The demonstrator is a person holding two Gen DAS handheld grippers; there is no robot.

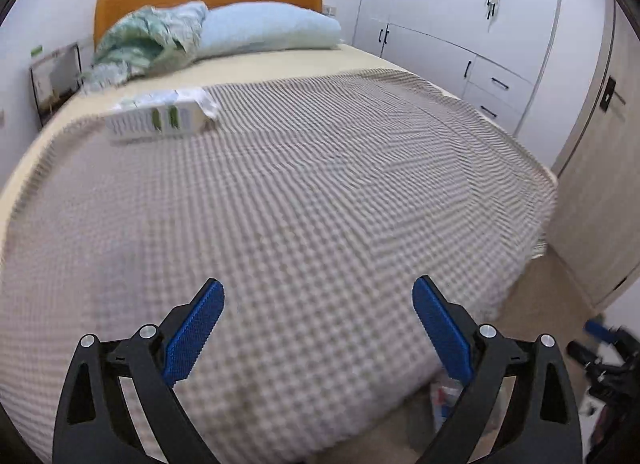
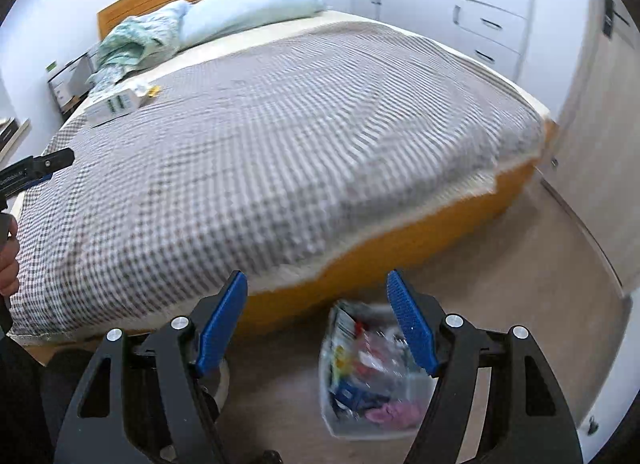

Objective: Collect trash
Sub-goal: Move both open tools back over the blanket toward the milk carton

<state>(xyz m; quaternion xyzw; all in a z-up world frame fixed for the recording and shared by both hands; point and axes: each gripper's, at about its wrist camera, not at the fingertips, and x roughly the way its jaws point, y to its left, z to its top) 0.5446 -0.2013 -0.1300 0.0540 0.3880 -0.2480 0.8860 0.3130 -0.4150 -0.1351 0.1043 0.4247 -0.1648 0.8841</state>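
So the only trash I can spot left on the bed (image 1: 320, 192) is way over at the far left: a white box (image 1: 156, 120) with green marks, lying flat on the checked blanket (image 2: 248, 152), with what looks like a crumpled wrapper (image 1: 208, 102) touching its far end. In the right wrist view there's also a small yellow bit (image 2: 153, 91) just beside it, too blurry to say what it is. It's all parked near the rumpled green quilt (image 1: 148, 42) and the pillow (image 1: 268, 30), so probably stuff someone dropped while lying up there.

Left gripper (image 1: 318, 320) is spread wide with nothing between the blue pads, hanging over the near end of the bed and pointing up toward that box. Makes sense to me: it's on the box's side, so I'd guess it's the one going for it.

Right gripper (image 2: 316, 312) is also spread, empty, tilted down over the floor at the foot of the bed. Right under it sits the clear bin (image 2: 340, 416), already holding a jumble of colourful packets and something pink. It sits on the floor close to the bed frame, which keeps the drop short.

Both pictures are smeary, so small scraps on the blanket could be hiding. Box looks light and rigid, easy pinch across its narrow side I reckon.
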